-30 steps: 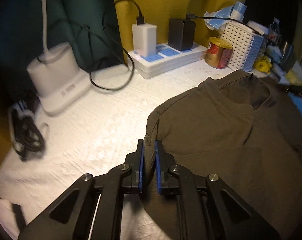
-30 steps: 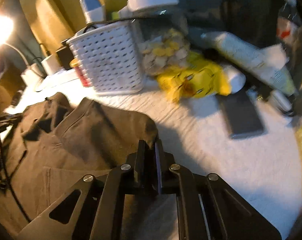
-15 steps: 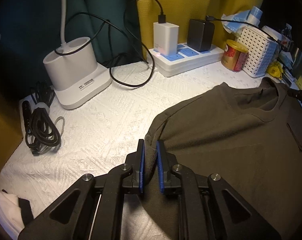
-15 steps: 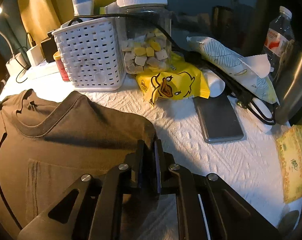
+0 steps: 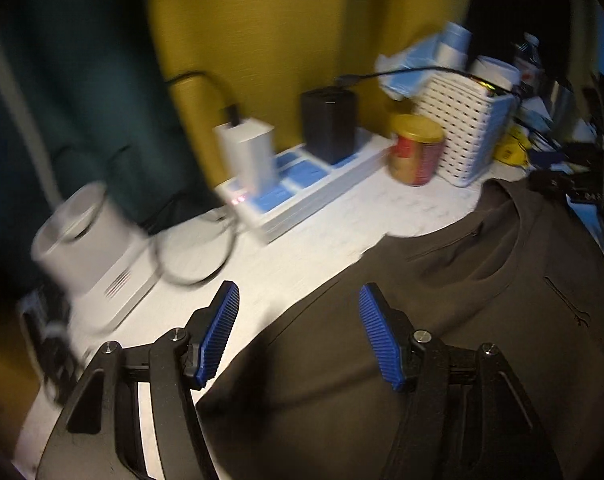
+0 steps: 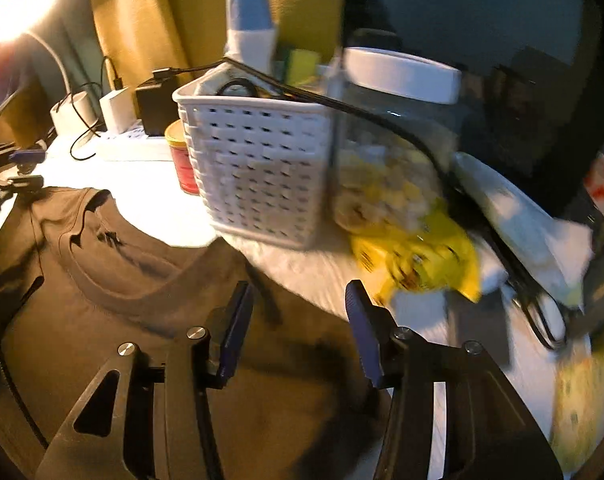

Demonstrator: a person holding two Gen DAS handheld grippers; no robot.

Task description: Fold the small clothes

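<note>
Nearest each camera, both grippers stand with their jaws apart and nothing pressed between the pads: the left gripper [image 5: 298, 336] and the right gripper [image 6: 298, 330] have both just been opening, and the dark brown shirt [image 5: 441, 320] now lies free beneath them on the white surface [image 5: 302, 256]. The shirt is spread flat, its collar [image 6: 114, 280] pointing away toward the clutter at the back. The left gripper sits over the shirt's left shoulder edge, with cloth under its right pad and bare surface under its left; the right gripper sits over the opposite shoulder edge in mirror fashion. So the garment lies between the two hands, each equally near its own side. Beyond the collar stand the white basket [image 6: 258, 176], a red tin [image 5: 415, 156] and a power strip [image 5: 302, 196].
</note>
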